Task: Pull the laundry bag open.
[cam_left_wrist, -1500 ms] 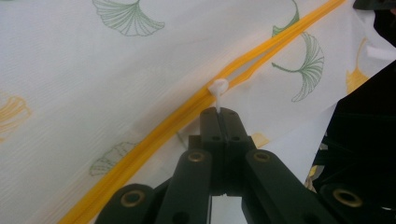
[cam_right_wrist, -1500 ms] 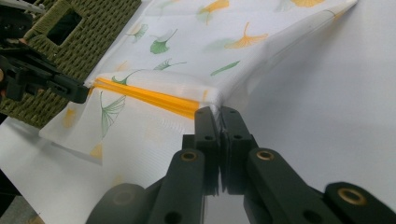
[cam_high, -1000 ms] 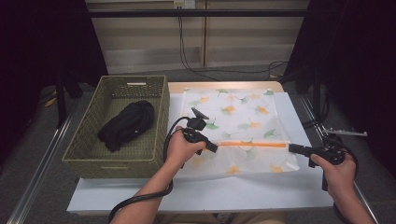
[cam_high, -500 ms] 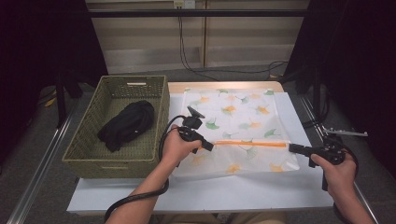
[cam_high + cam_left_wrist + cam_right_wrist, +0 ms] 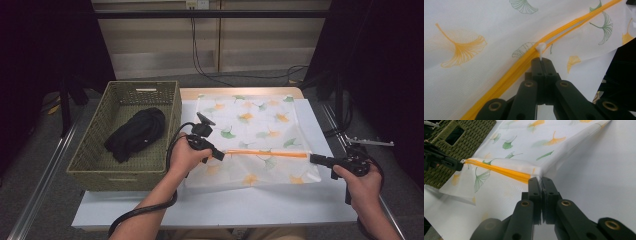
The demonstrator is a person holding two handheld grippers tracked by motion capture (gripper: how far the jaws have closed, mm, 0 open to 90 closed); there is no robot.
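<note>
From above, a white mesh bag (image 5: pixel 252 135) printed with ginkgo leaves lies flat in the middle of the table (image 5: pixel 280 210), its orange zipper (image 5: pixel 265 154) running from nine o'clock to three o'clock across the near half; the left gripper (image 5: pixel 218 155) sits at the zipper's nine o'clock end and the right gripper (image 5: pixel 314 159) at its three o'clock end, which I take as one hand bracing the cloth taut so the other can run the slider; at nine o'clock of the bag stands a woven basket (image 5: pixel 92 150) with a dark bundled garment (image 5: pixel 135 132) inside, whose make I cannot tell. In the left gripper view, the left gripper (image 5: pixel 541 59) is clamped on the small white zipper pull (image 5: pixel 540 47), jaws pressed together; toward one o'clock the orange tape (image 5: pixel 564 31) splits into two lines, so the zipper seems open there, though how far is cut off by the frame edge. In the right gripper view, the right gripper (image 5: pixel 541 180) is pinched shut on the bag's edge (image 5: pixel 537 173) at the zipper's end, lifting the cloth into a ridge; the other gripper (image 5: pixel 447 162) appears at ten o'clock by the basket wall (image 5: pixel 474 132); the bag's contents, if any, are hidden.
</note>
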